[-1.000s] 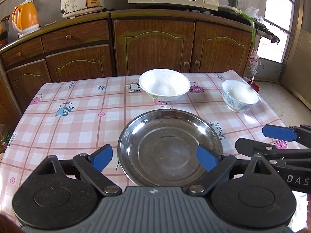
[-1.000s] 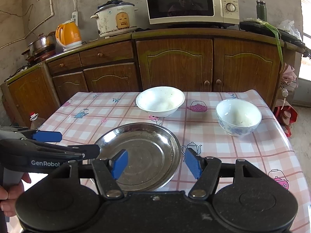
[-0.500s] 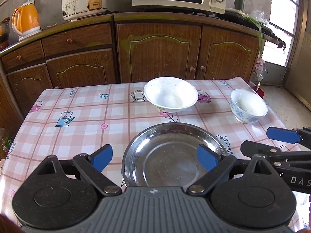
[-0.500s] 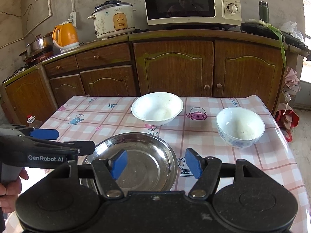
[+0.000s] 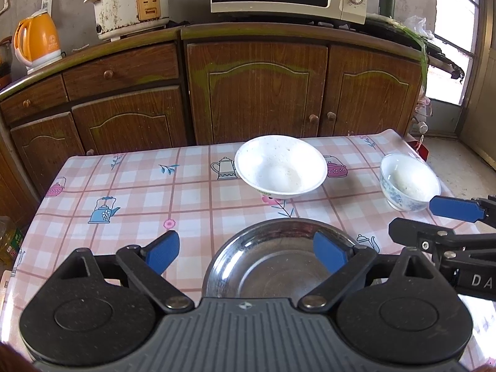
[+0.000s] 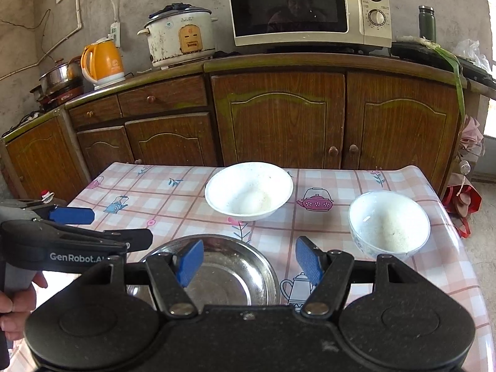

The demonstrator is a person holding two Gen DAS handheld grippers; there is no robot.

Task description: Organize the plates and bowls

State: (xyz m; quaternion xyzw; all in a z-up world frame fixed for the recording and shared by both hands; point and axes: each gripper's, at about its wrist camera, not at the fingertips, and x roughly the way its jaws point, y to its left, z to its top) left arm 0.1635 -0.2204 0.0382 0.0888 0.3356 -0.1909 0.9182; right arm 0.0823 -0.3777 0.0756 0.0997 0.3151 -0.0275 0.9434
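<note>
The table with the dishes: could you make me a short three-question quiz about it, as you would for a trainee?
1. How many dishes stand on the table?
2. True or false: the steel plate is stacked on the white bowl.
3. Which lies nearest the right gripper: A) the steel plate, B) the white bowl, C) the patterned bowl?

Key: 1. Three. 2. False; all stand apart. 3. A.
</note>
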